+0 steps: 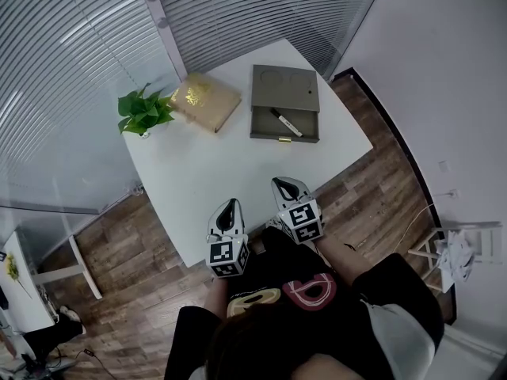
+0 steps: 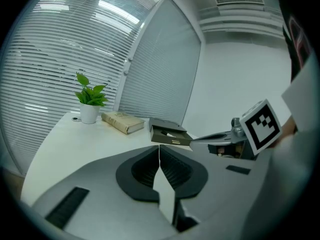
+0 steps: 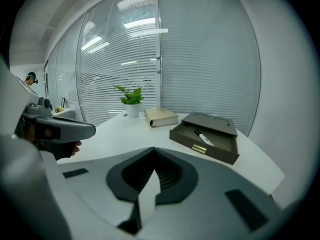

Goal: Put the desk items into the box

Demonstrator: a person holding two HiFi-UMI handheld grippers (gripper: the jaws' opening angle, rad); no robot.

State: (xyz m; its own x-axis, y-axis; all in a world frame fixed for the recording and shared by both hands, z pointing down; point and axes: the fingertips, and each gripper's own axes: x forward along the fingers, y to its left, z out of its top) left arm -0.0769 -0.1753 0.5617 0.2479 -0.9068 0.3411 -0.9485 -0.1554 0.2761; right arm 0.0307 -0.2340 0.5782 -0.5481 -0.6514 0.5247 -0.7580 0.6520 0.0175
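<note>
At the bottom of the head view, closest to the camera, is the person [image 1: 317,323] in dark clothing with a pink and yellow print. Just above, at the lower middle of the frame, the two tongs are held side by side over the near edge of the white table [image 1: 214,172], both pointing toward the far side.

The left gripper [image 1: 230,205] has its jaws fully together, tips touching, with nothing between them. The right gripper [image 1: 290,185] is closed in the same way and is also empty. Each one carries a marker cube [image 1: 228,256] on its back end. They are near each other but do not touch, and neither touches any item on the table.

The box [image 1: 285,88], grey-brown and flat, lies in the upper middle of the head view, well apart from both grippers. Its drawer [image 1: 265,122] is pulled out toward the person, and a small brass handle [image 1: 284,139] sits on the front. Inside the drawer lies a pen [image 1: 286,123], white with a black cap, placed diagonally.

To the left of the box, close to it but apart, a tan book [image 1: 204,101] lies flat on the table. Further left, at the table corner, stands a green plant [image 1: 145,112], just beside the book. Window blinds [image 1: 71,46] fill the upper left of the frame, and a wooden floor [image 1: 372,188] shows around the table.
</note>
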